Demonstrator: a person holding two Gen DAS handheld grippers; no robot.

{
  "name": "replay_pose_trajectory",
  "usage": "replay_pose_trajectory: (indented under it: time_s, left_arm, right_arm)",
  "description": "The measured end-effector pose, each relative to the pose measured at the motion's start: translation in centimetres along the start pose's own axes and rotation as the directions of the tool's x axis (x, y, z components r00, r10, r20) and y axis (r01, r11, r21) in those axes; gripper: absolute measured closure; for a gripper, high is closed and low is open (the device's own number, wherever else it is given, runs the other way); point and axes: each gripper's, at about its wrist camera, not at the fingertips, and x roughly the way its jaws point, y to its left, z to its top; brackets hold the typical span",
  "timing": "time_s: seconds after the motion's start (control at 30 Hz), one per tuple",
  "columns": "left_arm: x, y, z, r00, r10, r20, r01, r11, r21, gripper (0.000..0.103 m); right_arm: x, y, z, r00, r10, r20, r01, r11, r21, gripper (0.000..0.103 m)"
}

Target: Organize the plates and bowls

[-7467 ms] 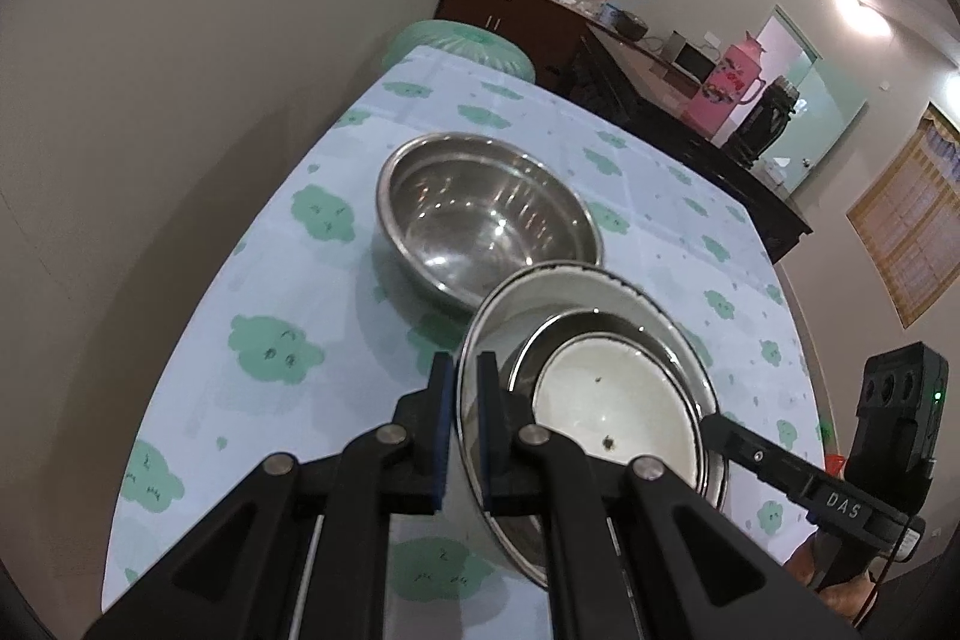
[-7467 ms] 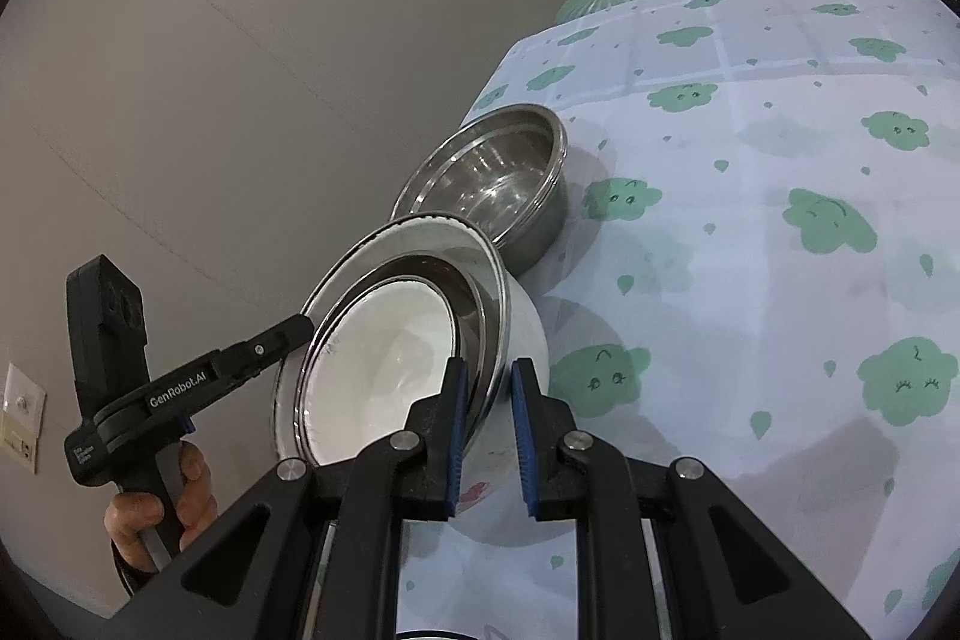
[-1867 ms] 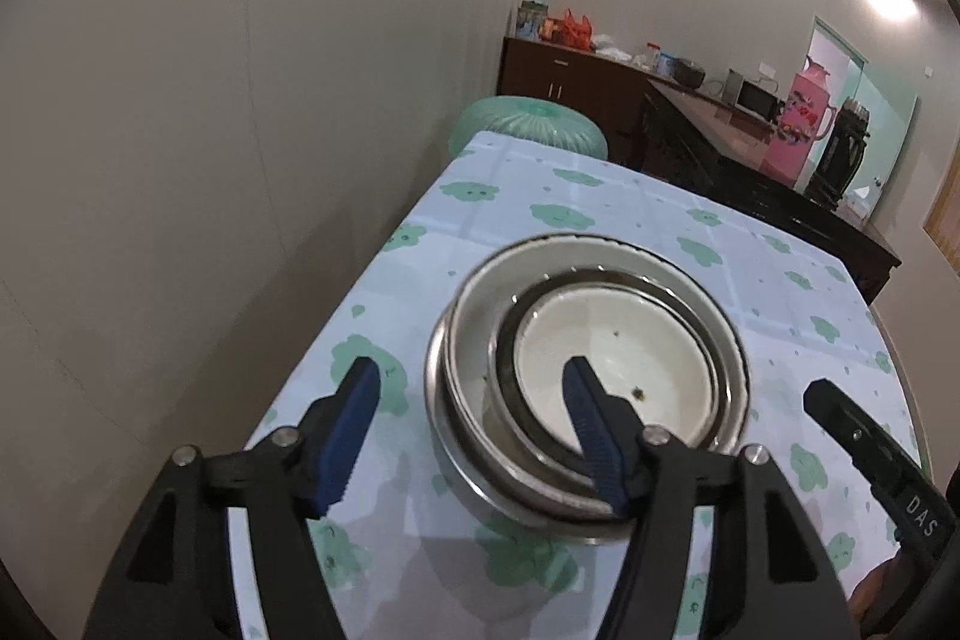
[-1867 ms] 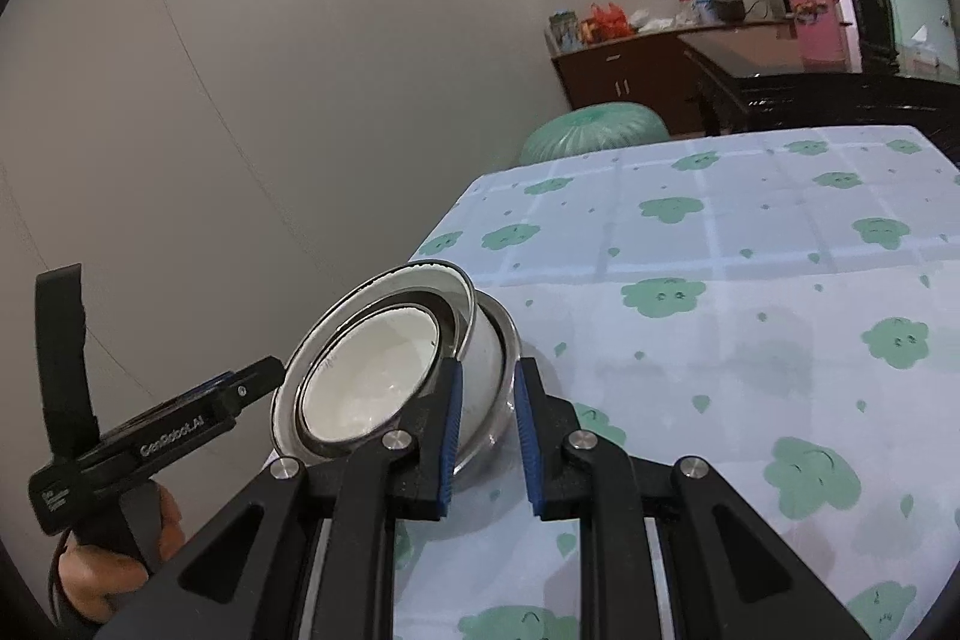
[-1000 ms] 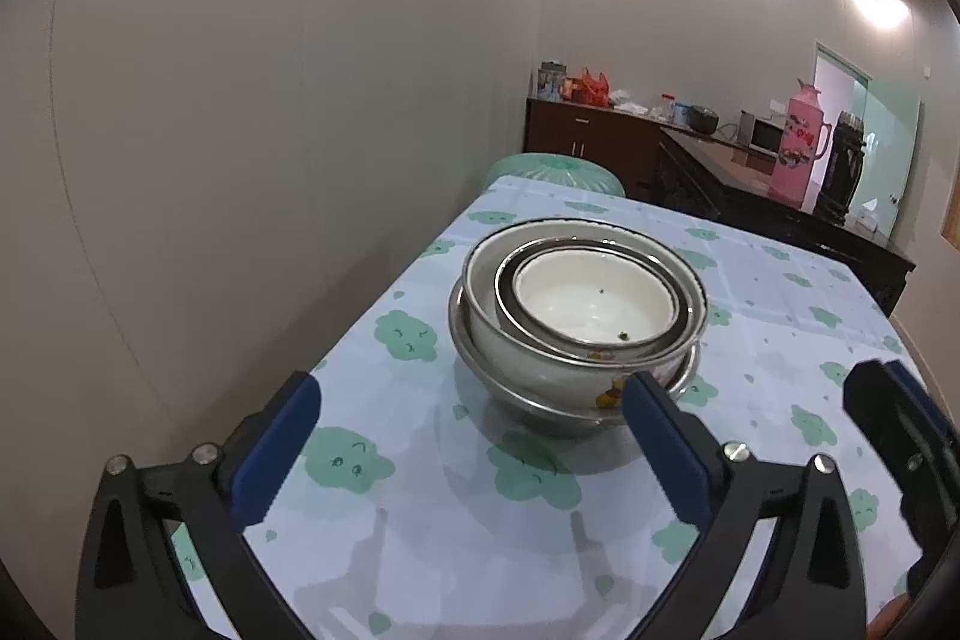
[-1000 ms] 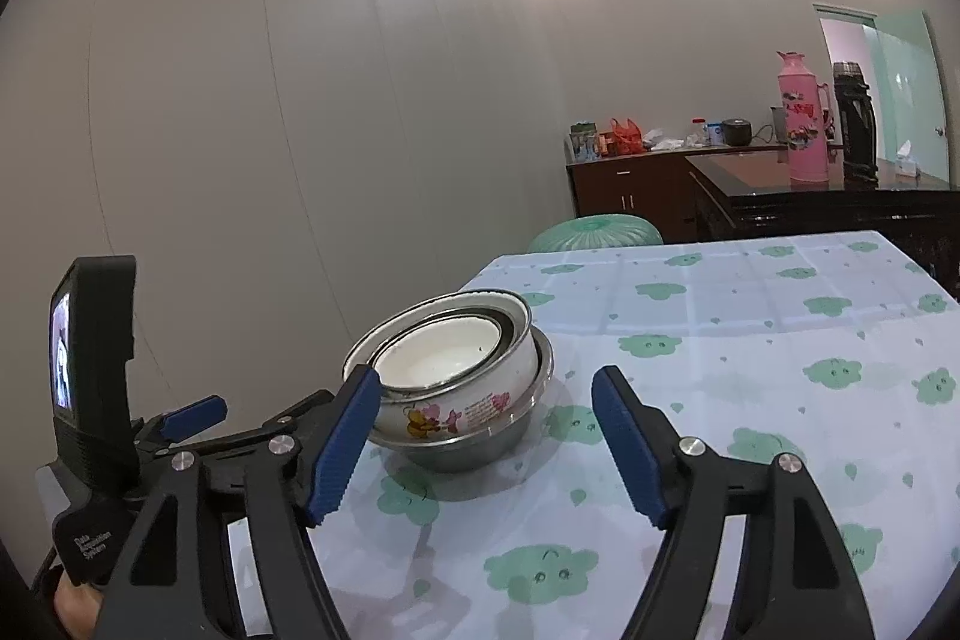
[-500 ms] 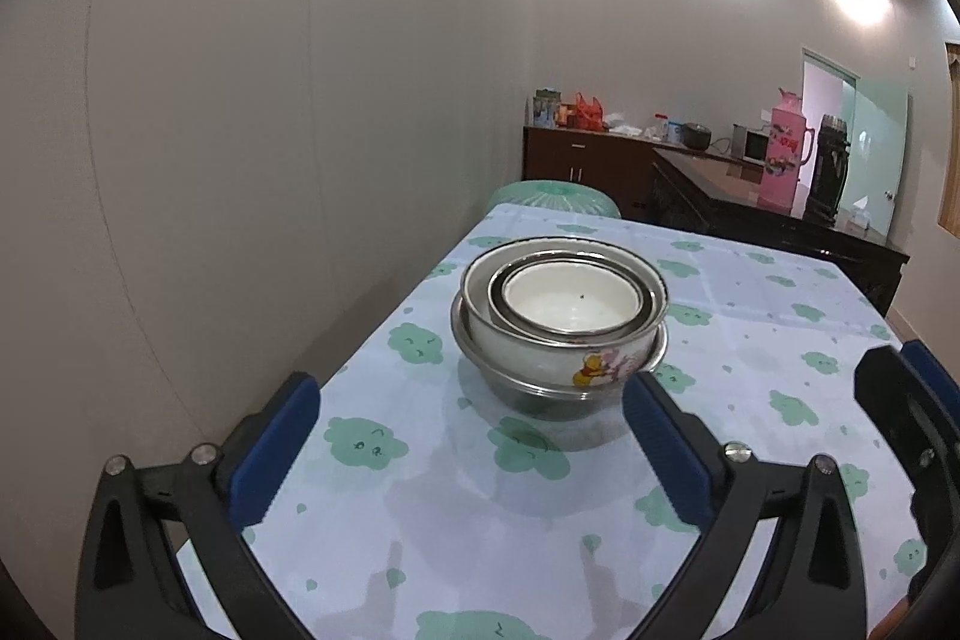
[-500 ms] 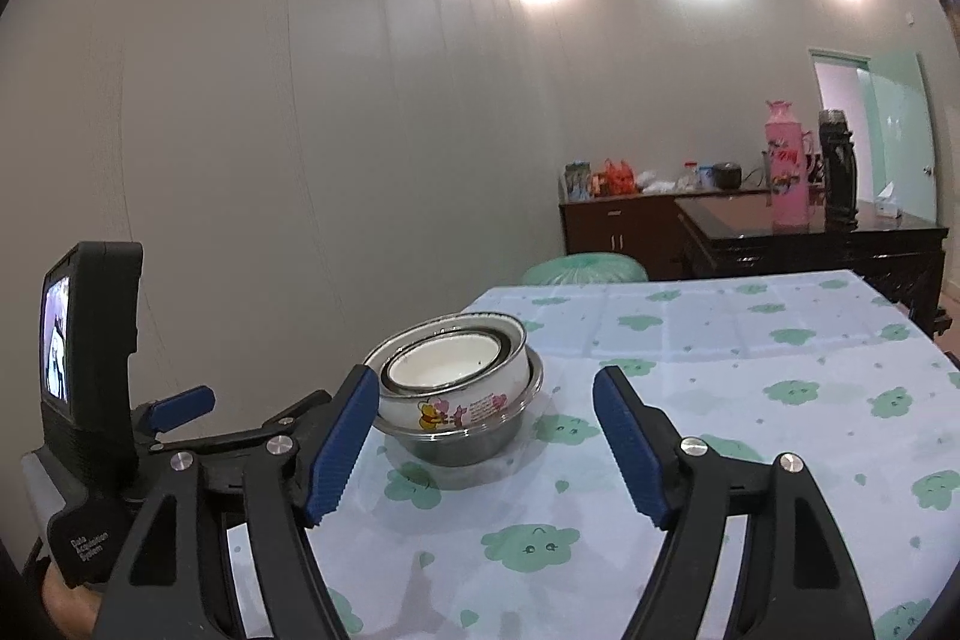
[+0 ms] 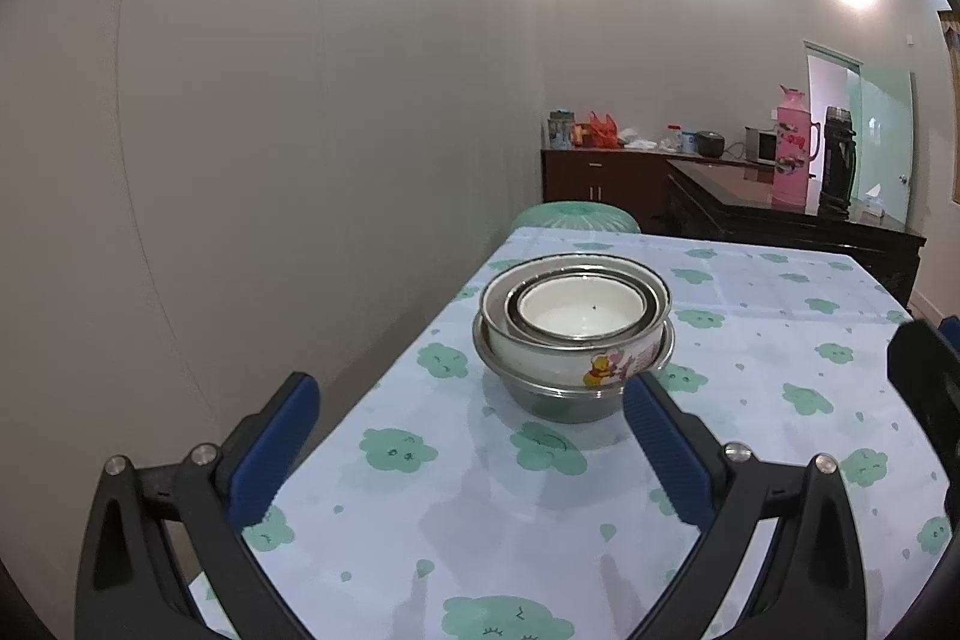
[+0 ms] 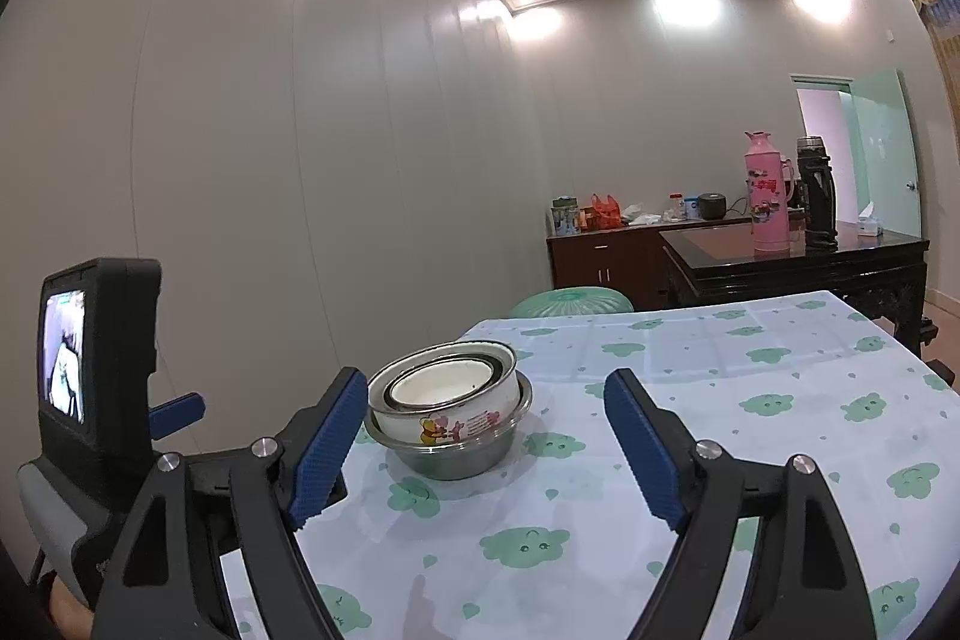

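Standing near the wall-side edge of the table, on its pale cloth printed with green cloud faces, is a nested stack of bowls. The outermost is a shiny steel bowl with a rounded base and a rim that flares out below the others. Inside it sits a white enamel bowl whose side carries a cartoon bear and pink flower print. A smaller steel bowl rests within that, showing only as a metal ring, and at the centre is a small white bowl with a dark speck on its inner surface. All sit level and roughly concentric. The left gripper hangs short of the stack with its blue-padded jaws spread wide and nothing between them. The right gripper is also apart from the stack, its jaws opening and empty. A green plastic stool stands beyond the table's far end.
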Motion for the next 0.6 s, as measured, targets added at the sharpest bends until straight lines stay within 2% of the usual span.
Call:
replay_pose_trajectory:
  time_s: [0.13,0.6]
  left_arm:
    - [-0.76,0.15,0.23,0.999,-0.034,0.010,0.034,0.999,-0.012,0.000]
    - [-0.25,0.39,0.31,1.000,-0.020,-0.005,0.020,1.000,-0.018,0.000]
  right_arm:
    - [-0.37,-0.20,0.03,1.000,-0.008,0.009,0.008,1.000,0.007,0.020]
    - [-0.52,-0.10,0.16,1.000,-0.021,0.013,0.021,1.000,-0.005,0.019]
